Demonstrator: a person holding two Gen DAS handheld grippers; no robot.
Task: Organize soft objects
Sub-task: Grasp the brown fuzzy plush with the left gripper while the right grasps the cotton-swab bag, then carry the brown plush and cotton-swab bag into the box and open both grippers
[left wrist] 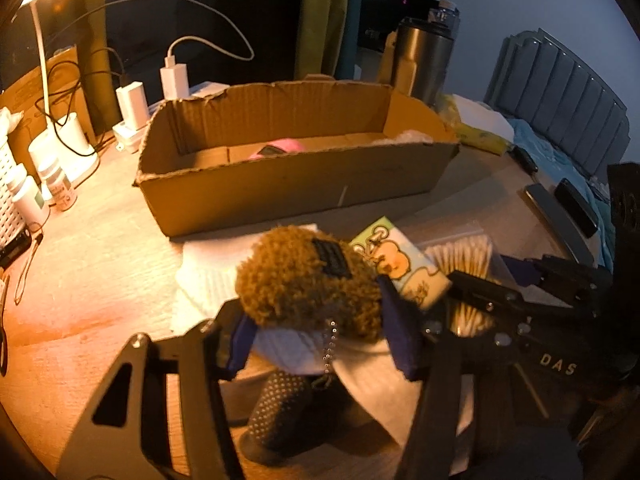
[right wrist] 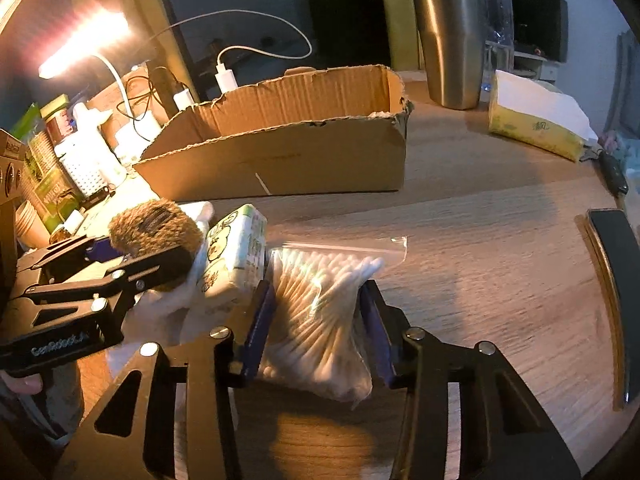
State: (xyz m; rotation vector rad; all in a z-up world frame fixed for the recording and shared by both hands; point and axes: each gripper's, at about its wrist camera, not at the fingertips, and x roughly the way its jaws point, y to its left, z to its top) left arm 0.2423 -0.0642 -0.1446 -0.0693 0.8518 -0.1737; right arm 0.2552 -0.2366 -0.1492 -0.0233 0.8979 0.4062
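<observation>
A curly brown plush toy (left wrist: 304, 276) in a white top sits on a white cloth (left wrist: 208, 272) on the wooden desk. My left gripper (left wrist: 318, 336) is shut on its body, with a blue pad pressing on each side. Beside the toy lies a small printed tissue pack (left wrist: 404, 264). In the right wrist view, my right gripper (right wrist: 316, 320) is shut on a clear bag of cotton swabs (right wrist: 320, 300) lying on the desk. Behind both stands an open cardboard box (left wrist: 296, 184) with a pink object (left wrist: 276, 148) inside.
A steel tumbler (right wrist: 452, 44) and a yellow tissue pack (right wrist: 536, 128) stand at the far right. A dark phone (right wrist: 616, 304) lies near the right edge. Small bottles (left wrist: 28, 196), chargers (left wrist: 174, 76) with cables and a lit lamp crowd the left side.
</observation>
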